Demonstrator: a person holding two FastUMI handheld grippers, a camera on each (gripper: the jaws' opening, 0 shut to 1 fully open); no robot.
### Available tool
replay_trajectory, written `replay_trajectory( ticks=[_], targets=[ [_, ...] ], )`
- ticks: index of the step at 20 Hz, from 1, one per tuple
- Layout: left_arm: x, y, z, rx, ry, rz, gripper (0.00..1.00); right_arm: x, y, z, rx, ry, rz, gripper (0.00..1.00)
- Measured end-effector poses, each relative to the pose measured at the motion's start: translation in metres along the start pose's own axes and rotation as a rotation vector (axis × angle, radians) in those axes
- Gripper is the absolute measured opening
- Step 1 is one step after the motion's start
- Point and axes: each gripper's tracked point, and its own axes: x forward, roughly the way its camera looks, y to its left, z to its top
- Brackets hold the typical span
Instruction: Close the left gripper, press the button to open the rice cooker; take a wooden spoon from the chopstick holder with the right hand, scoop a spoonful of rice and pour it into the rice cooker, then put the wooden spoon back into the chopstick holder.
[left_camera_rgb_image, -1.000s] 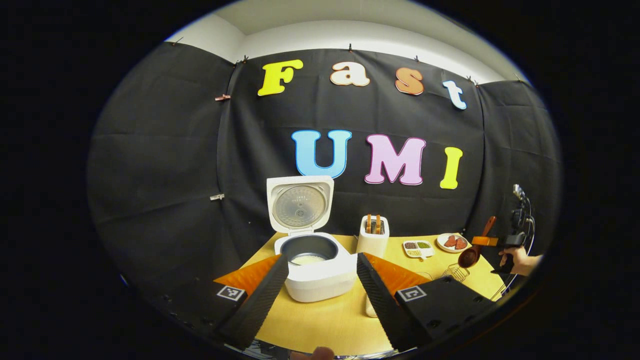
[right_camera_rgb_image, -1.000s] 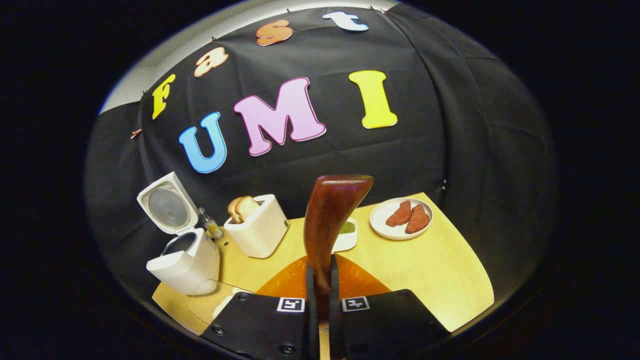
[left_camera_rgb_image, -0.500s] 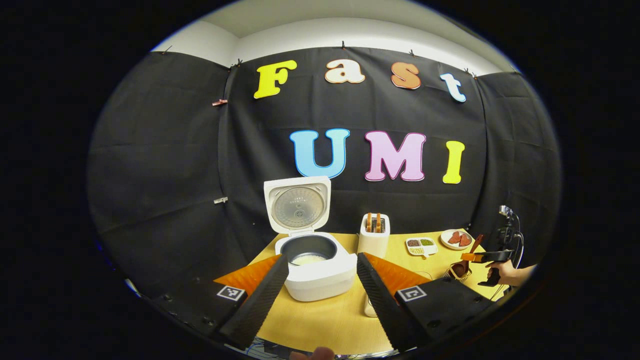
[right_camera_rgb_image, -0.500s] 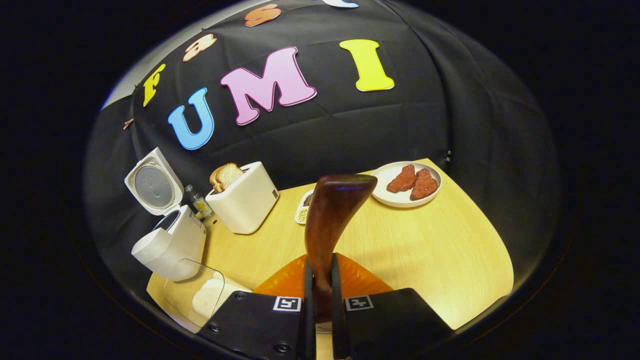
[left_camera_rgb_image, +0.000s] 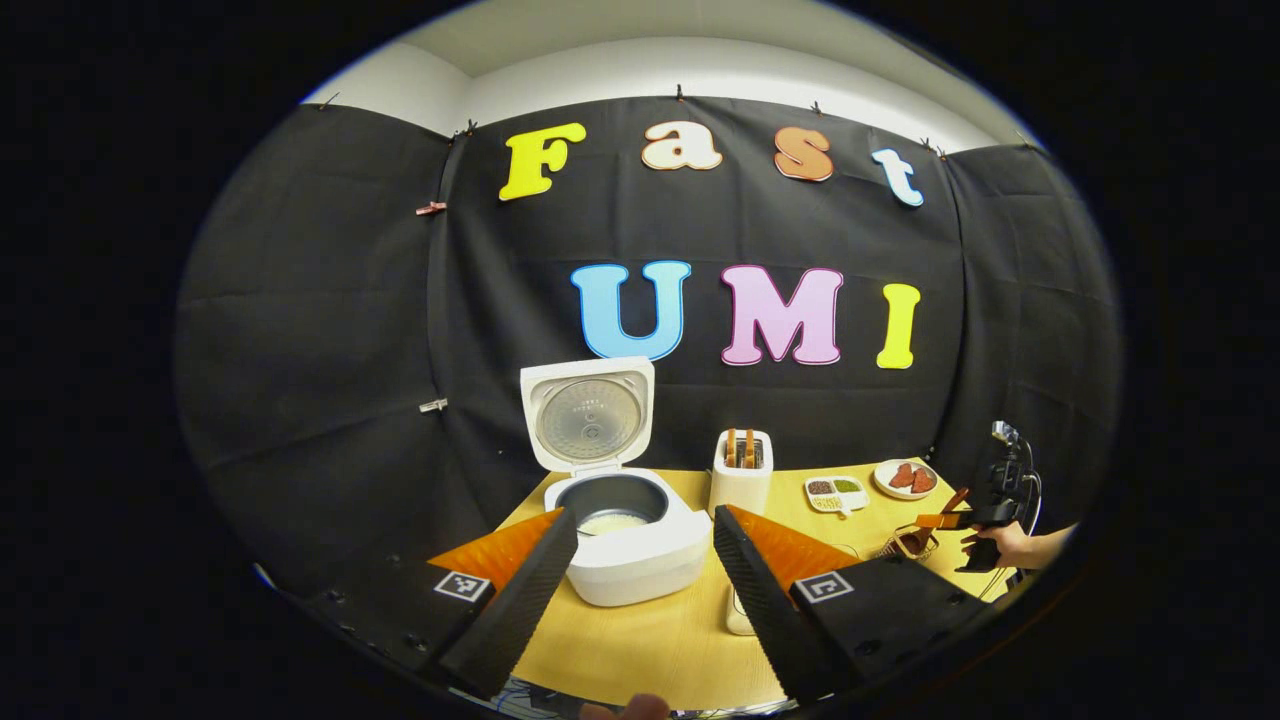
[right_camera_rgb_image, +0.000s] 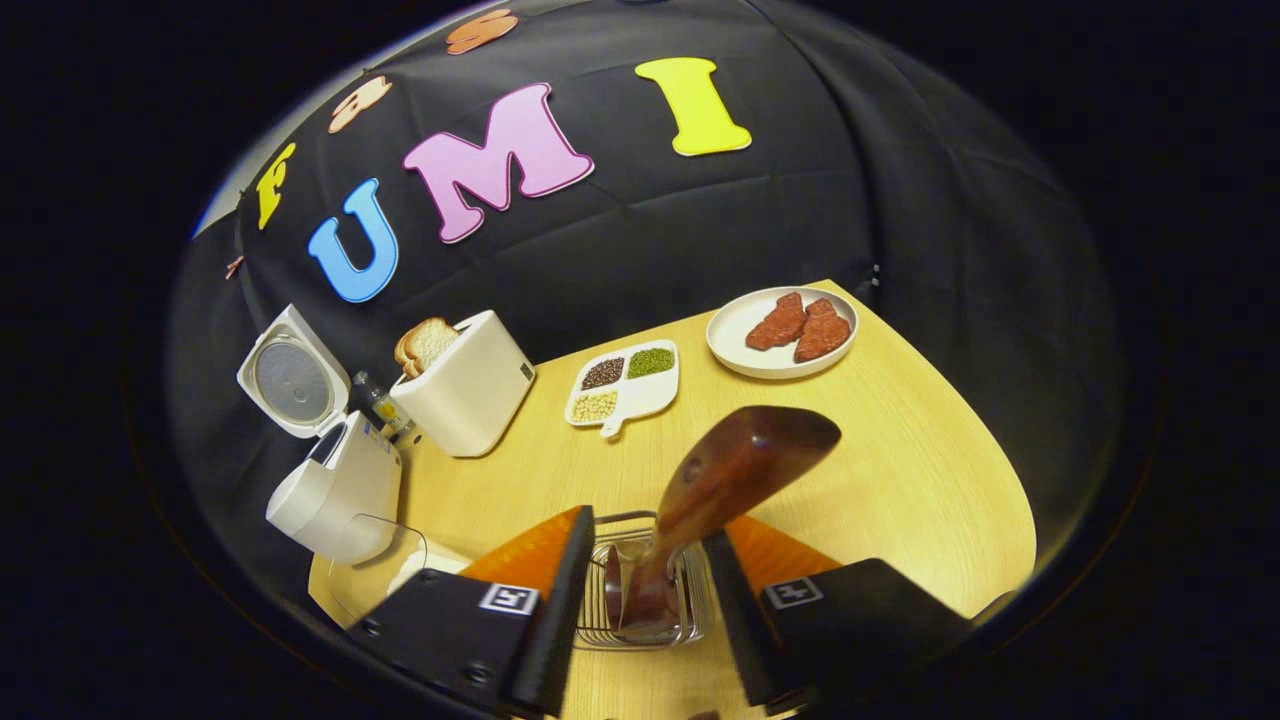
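Right gripper (right_camera_rgb_image: 640, 610) open, wooden spoon (right_camera_rgb_image: 720, 490) in chopstick holder (right_camera_rgb_image: 690, 625)

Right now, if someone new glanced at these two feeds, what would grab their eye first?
Probably the dark brown wooden spoon, standing bowl-down in the wire chopstick holder between the right gripper's open fingers in the right gripper view. Next, in the left gripper view, the white rice cooker at the table's left, lid up and rice in its pot, framed by the open left gripper.
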Motion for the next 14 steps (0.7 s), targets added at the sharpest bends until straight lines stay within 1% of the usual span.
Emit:
replay_trajectory(
  ticks=[1,2,3,4,6,9,12,14],
  targets=[
    [-0.001,0.001,0.002,-0.003,-0.009,-0.010,0.95,-0.006,-0.002,0.000,0.015,-0.001,-0.014,0.70],
    [-0.001,0.002,0.004,-0.003,-0.016,-0.016,0.95,-0.011,-0.005,0.000,0.024,-0.009,-0.030,0.92],
    [-0.001,0.006,0.005,-0.003,-0.024,-0.022,0.95,-0.018,-0.008,0.001,0.033,-0.022,-0.048,0.85],
    [-0.001,0.009,0.008,-0.003,-0.032,-0.028,0.95,-0.028,-0.009,0.003,0.043,-0.032,-0.059,0.96],
    [-0.003,0.015,0.015,-0.007,-0.053,-0.042,0.95,-0.048,-0.007,0.003,0.069,-0.058,-0.077,0.97],
    [0.001,0.027,0.028,-0.014,-0.093,-0.055,0.95,-0.079,-0.001,-0.007,0.070,-0.065,-0.097,0.97],
    [0.010,0.039,0.052,-0.026,-0.151,-0.071,0.95,-0.116,0.016,-0.014,0.067,-0.089,-0.103,0.97],
    [0.017,0.043,0.078,-0.025,-0.218,-0.091,0.95,-0.142,0.028,-0.021,0.057,-0.102,-0.096,0.97]
  ],
)
